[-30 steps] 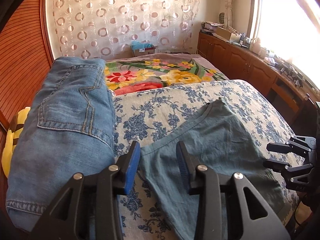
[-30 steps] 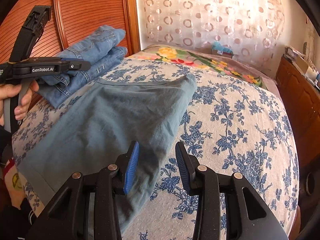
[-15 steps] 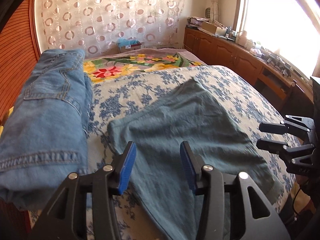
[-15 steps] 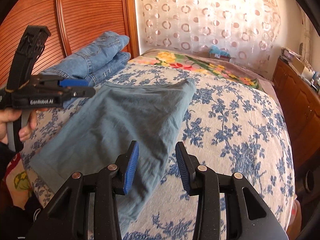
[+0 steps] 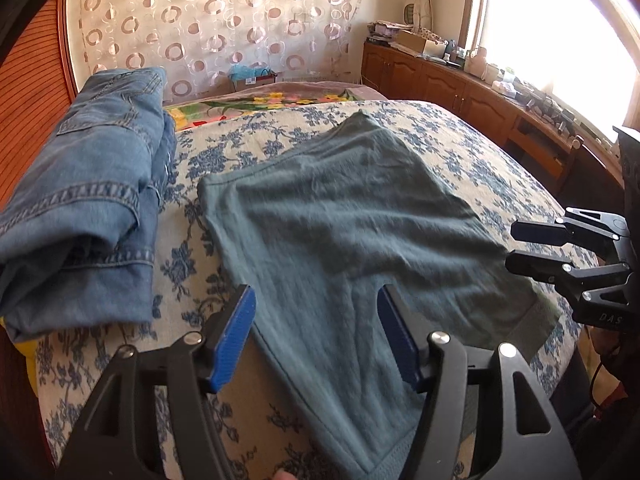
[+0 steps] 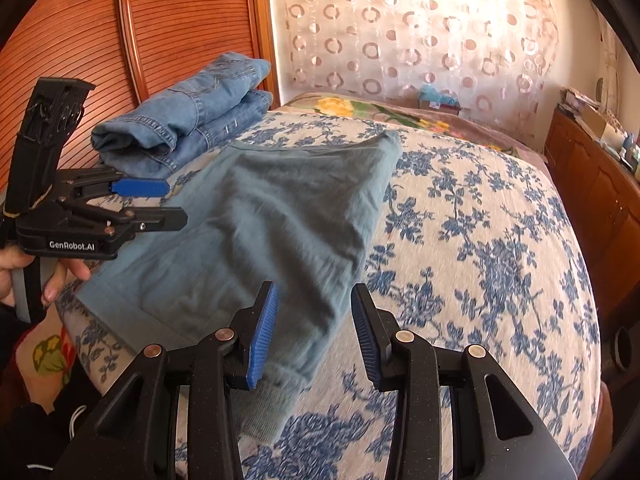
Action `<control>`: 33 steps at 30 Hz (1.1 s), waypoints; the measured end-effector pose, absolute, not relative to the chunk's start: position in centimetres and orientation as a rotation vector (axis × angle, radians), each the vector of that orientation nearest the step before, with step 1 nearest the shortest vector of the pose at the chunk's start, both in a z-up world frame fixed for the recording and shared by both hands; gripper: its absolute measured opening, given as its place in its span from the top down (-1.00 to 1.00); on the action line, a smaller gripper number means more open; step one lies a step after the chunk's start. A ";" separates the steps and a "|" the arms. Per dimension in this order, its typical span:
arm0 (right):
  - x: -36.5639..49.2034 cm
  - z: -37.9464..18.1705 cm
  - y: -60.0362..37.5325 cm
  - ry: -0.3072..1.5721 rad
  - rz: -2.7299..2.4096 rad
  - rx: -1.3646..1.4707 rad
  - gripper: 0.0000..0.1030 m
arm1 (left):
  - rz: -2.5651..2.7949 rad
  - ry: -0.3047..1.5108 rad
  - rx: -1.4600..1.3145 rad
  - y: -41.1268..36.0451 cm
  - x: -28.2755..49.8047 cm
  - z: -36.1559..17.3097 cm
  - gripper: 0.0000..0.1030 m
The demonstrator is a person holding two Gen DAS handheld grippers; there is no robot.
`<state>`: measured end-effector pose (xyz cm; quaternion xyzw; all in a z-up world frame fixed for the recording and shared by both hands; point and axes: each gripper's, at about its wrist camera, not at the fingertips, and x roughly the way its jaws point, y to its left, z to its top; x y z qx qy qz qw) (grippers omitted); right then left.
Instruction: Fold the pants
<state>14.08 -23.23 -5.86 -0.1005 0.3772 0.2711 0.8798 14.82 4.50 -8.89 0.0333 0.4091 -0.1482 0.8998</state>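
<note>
The teal pants (image 5: pixel 352 232) lie flat near the bed's (image 6: pixel 500 240) near edge, already folded into a long slab with the ribbed cuff hanging at that edge. Compared with a second ago, the left claw (image 5: pixel 316 336) has slid off the jeans side and now hovers over the pants, its jaws having just been opening, nothing between them; a fresh grasp for the next fold seems to be coming. The right claw (image 6: pixel 314 332) hangs released over the cuff end. The fabric looks soft, matte, faintly ribbed. Stiff folded jeans (image 5: pixel 80 208) sit beside, toward the headboard (image 6: pixel 80 40).
</note>
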 end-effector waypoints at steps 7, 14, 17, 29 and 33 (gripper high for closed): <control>12.4 -6.0 -23.3 0.785 0.568 -0.204 0.26 | -0.289 0.877 0.086 4.3 12.8 -9.8 -0.22; 10.4 -6.5 -23.7 0.806 0.575 -0.185 0.26 | -0.276 0.898 0.070 4.4 10.9 -11.1 -0.22; 10.0 -6.6 -23.7 0.811 0.578 -0.183 0.26 | -0.265 0.887 0.057 4.7 9.9 -11.3 -0.22; 9.0 -7.8 -24.6 0.846 0.577 -0.156 0.26 | -0.248 0.865 -0.012 6.0 7.4 -11.4 -0.22; 8.7 -8.0 -24.7 0.850 0.580 -0.154 0.26 | -0.245 0.845 -0.022 6.3 6.4 -11.2 -0.22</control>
